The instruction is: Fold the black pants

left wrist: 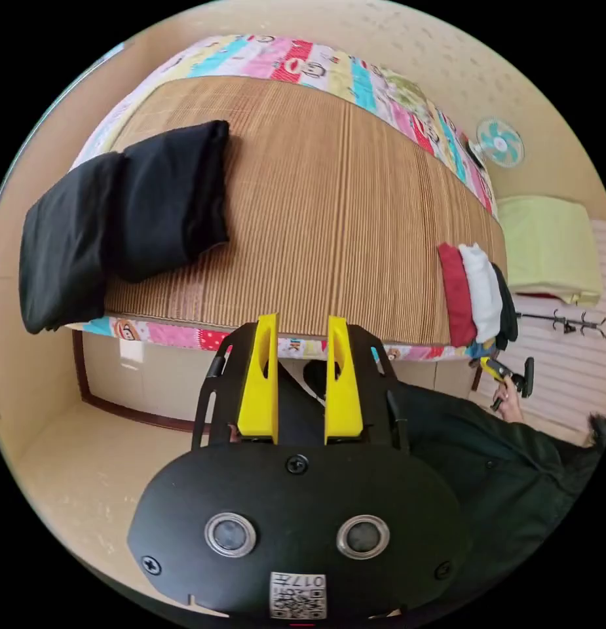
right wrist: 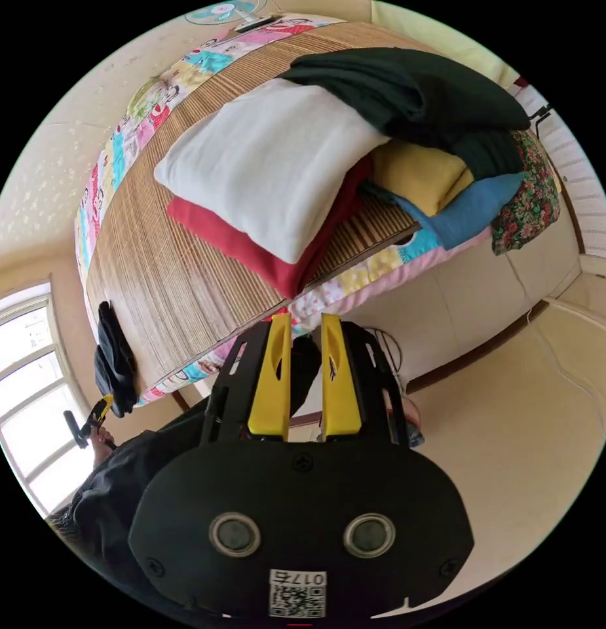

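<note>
The black pants lie folded into a thick bundle at the mat's left end, one end hanging past the bed's edge. In the right gripper view the pants are a small dark heap at the far corner. My left gripper hovers off the bed's near edge, open, its yellow jaws holding nothing. My right gripper is held below a stack of folded clothes, its jaws a narrow gap apart and empty. A hand holds each gripper: the right gripper appears in the left gripper view, the left gripper in the right gripper view.
A bamboo mat covers the bed over a colourful patterned sheet. At the mat's other end sit a folded white garment, a red one, a dark one, plus yellow, blue and floral pieces. A fan stands behind the bed.
</note>
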